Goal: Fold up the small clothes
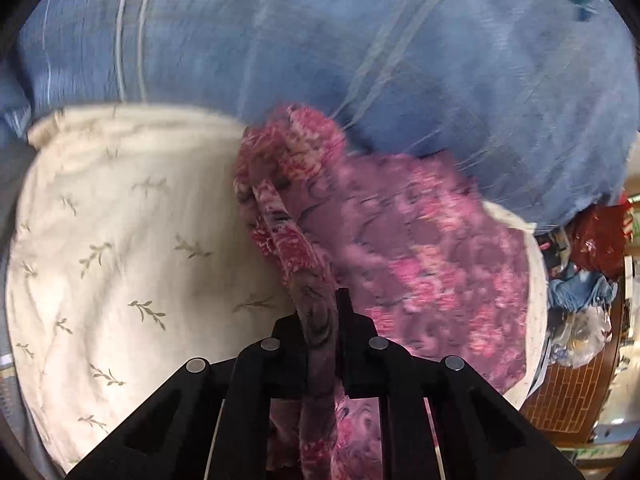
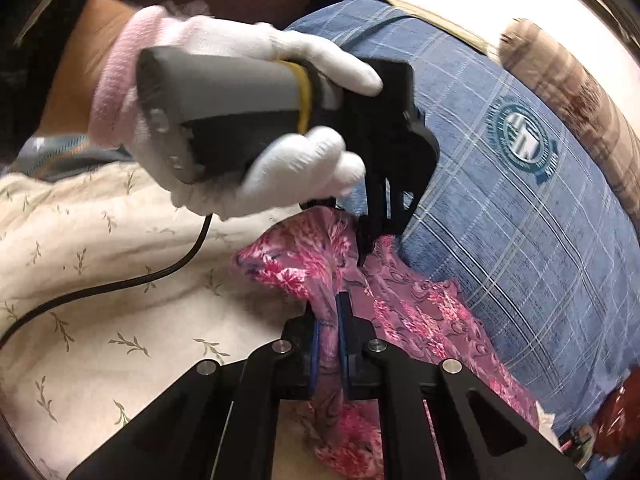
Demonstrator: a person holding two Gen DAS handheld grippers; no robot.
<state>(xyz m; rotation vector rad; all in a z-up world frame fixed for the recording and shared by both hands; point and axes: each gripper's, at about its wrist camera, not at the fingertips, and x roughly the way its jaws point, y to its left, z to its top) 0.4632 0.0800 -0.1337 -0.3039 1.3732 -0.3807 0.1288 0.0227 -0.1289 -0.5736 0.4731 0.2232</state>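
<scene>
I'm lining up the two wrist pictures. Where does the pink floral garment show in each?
Left wrist: the garment fills centre to right, one bunched edge clamped in the left tongs at bottom centre.
Right wrist: the garment runs from centre to lower right, pinched by the right tongs; the left tongs grip it higher up.
Shared landmark: the blue plaid cushion behind it.

We spot a round teal emblem [image 2: 520,145] printed on the blue checked cover [image 2: 532,264], but its lettering stays too small and blurred for us to read.
</scene>
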